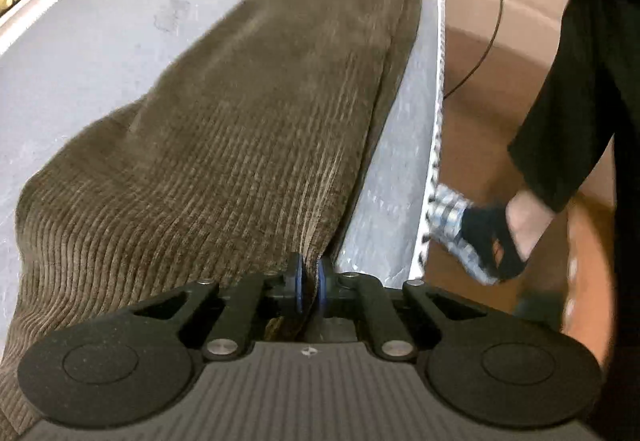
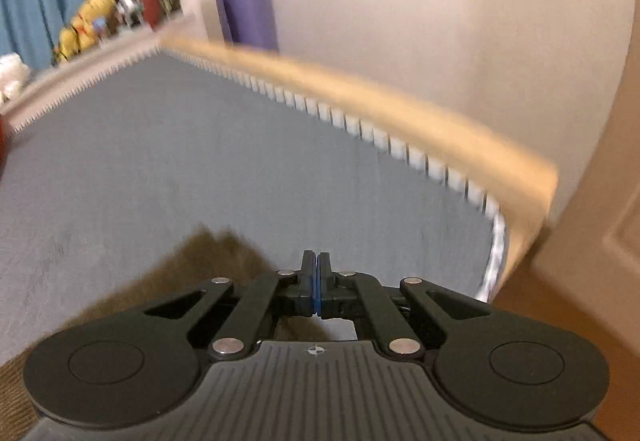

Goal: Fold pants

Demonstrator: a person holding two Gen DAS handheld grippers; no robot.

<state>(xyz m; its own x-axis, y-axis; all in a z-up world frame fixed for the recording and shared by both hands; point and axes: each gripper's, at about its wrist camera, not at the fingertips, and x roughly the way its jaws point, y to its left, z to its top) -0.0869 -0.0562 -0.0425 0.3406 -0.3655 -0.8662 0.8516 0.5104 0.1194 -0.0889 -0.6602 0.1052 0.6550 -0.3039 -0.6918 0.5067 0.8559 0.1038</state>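
Left tool [image 1: 311, 283] was clamped on the brown corduroy pants' [image 1: 248, 113] edge, right tool [image 2: 316, 283] pinched together; soft, limp, fairly heavy fabric looked best gripped at hems.

The pants [image 1: 240, 113] are brown corduroy with fine ribs running along their length. They lie stretched out long on a grey mattress [image 1: 100, 53], close to its right edge, with the legs laid one on the other so that a second layer shows as a narrow strip along the right side. The far end reaches almost to the mattress's far corner. The near end is wider and bulges up in soft folds at the left, and its near right edge is bunched and lifted. In the right wrist view a blurred brown patch of the cloth [image 2: 224, 261] shows low on the mattress, its end hidden.
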